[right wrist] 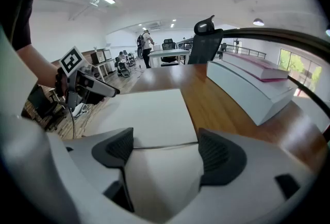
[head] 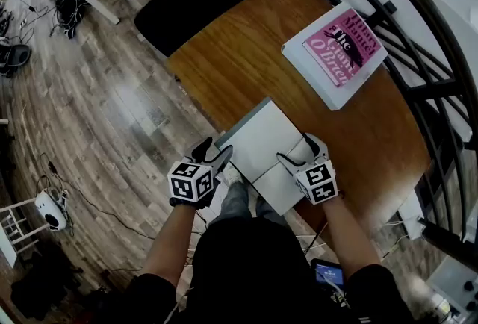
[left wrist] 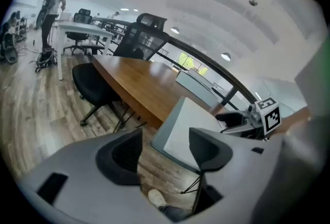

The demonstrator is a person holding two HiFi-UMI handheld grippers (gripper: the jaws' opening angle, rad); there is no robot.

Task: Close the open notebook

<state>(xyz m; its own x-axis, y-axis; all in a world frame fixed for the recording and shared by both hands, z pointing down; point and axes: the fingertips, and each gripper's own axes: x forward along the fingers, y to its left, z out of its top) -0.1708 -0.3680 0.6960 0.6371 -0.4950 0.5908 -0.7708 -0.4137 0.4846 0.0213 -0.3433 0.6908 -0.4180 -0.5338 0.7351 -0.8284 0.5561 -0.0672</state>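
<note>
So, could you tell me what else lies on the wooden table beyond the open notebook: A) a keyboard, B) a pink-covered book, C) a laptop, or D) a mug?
B: the head view shows a pink-covered book lying on the table past the notebook.

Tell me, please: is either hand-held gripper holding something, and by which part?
Nothing is held. The left hand-held gripper has its jaws apart at the left edge of the notebook; the right hand-held gripper has them apart over its near page.

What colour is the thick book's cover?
The book has a pink cover with white and black lettering, clearest in the head view.
</note>
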